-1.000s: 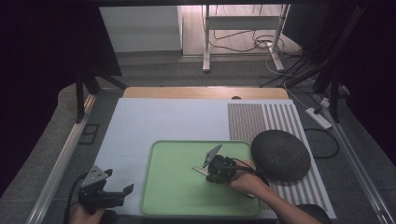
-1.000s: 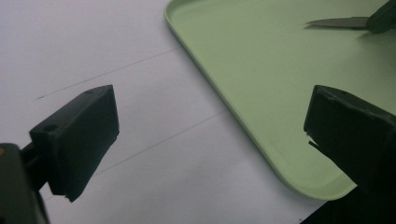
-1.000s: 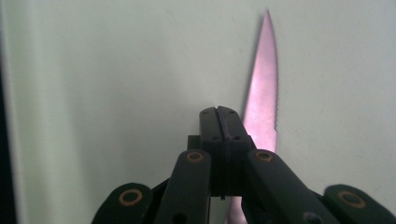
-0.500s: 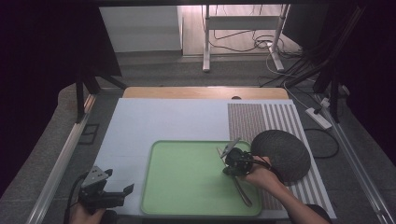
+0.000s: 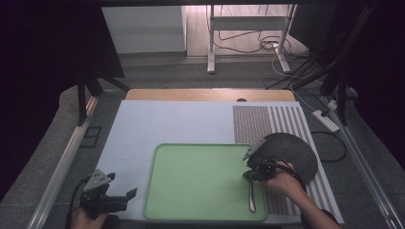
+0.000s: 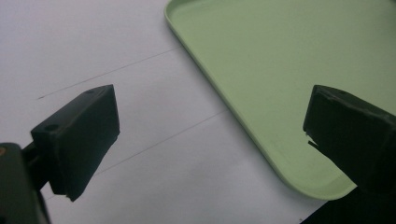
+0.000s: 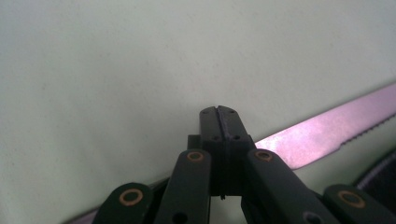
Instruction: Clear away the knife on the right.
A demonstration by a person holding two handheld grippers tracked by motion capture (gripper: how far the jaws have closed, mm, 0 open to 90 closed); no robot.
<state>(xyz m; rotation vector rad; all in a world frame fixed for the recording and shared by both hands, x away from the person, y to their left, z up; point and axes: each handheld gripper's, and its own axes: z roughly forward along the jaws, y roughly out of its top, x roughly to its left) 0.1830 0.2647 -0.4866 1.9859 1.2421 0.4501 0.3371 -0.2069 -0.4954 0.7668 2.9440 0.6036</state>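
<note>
The left gripper [image 5: 125,195] rests at the near edge of the worktop [image 5: 181,124], jaws wide and empty beside the green tray [image 5: 191,181]. On the tray's right side the right gripper [image 5: 249,174] has its jaws closed thin on a table knife [image 7: 322,133], blade near the dark round mat [image 5: 296,152]. I judge it best lowered flat before the jaws part.

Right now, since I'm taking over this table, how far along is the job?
Done: the knife is at the right side of the tray. In hand: the right gripper appears shut on its blade, not yet released. Left: letting go, or carrying it to the dark mat; I can't tell which. The left gripper is open beside the tray.
</note>
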